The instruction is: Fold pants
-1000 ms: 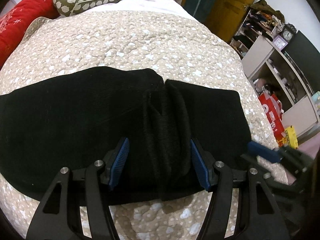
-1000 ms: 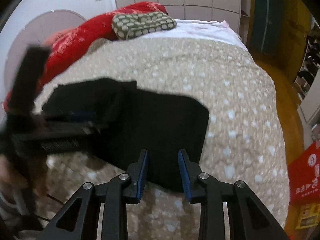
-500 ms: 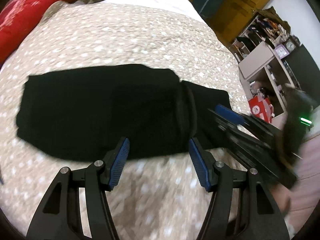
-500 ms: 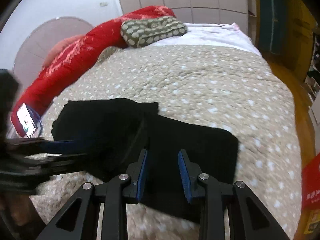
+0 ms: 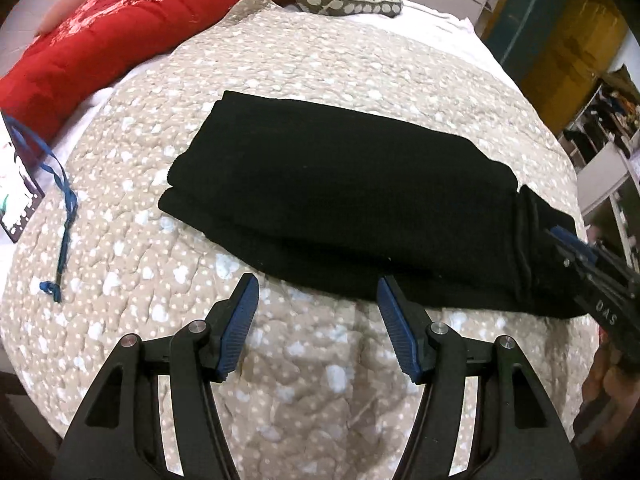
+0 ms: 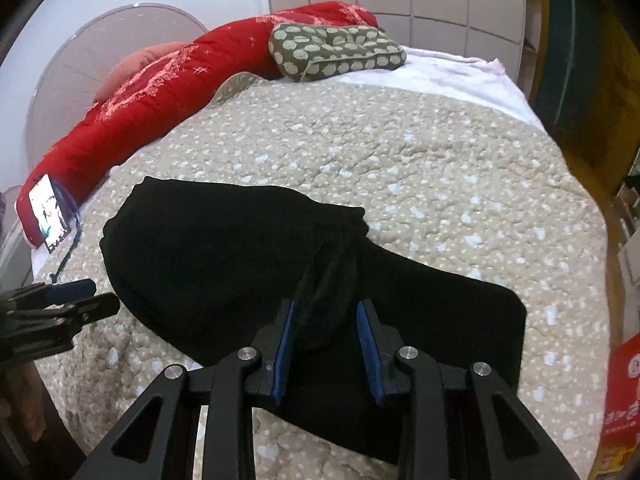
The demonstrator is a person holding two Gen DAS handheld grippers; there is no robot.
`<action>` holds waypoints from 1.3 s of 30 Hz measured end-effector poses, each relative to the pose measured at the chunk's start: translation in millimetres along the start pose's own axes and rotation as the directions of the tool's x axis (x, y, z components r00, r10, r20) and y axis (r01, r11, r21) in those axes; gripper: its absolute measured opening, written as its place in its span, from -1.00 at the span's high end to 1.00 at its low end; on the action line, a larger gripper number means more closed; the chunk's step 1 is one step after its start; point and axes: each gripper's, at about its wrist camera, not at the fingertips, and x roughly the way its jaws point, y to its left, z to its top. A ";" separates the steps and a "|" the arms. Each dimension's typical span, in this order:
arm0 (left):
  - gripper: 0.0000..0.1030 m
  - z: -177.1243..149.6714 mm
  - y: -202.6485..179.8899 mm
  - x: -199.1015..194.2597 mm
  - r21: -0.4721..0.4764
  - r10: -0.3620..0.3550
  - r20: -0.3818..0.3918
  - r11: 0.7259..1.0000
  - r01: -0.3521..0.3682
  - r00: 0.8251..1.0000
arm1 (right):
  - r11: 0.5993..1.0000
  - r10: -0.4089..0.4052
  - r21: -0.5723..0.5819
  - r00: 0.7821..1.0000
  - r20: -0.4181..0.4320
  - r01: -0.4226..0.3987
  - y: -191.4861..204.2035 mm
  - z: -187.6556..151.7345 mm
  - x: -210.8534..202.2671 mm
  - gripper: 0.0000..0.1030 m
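on quilt [image 5: 320,380]: black pants [image 5: 340,208]; l fingers [image 5: 316,322] wide, empty; r fingers [image 6: 326,340] straddle bunched fold, r view only.

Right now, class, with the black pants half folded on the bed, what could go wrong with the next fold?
1. The right hand-held gripper straddles a bunched ridge of the black pants; closing there may lock that wrinkle into the fold.
2. The left hand-held gripper is open over the quilt, beside the pants' edge, so it may pinch quilt instead.
3. The blue cord lies close by and could snag.
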 end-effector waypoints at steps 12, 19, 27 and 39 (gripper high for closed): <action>-0.20 10.4 13.1 3.5 -0.034 0.022 0.077 0.999 -0.019 0.997 | 1.000 0.022 -0.017 0.999 -0.037 -0.023 16.4 1.4 18.8 0.15; -0.20 14.0 28.4 2.4 -0.081 0.018 0.085 0.997 -0.011 0.996 | 0.986 0.166 0.028 0.986 -0.004 -0.166 29.7 14.5 23.9 0.15; -0.22 13.6 36.9 5.9 -0.106 0.003 0.083 0.994 0.006 0.997 | 0.969 0.248 0.028 0.968 -0.028 -0.247 59.1 27.8 49.9 0.14; -0.47 11.4 41.9 6.4 -0.136 -0.024 0.086 0.990 0.036 0.996 | 0.966 0.240 -0.082 0.969 -0.058 -0.244 92.2 45.0 59.8 0.10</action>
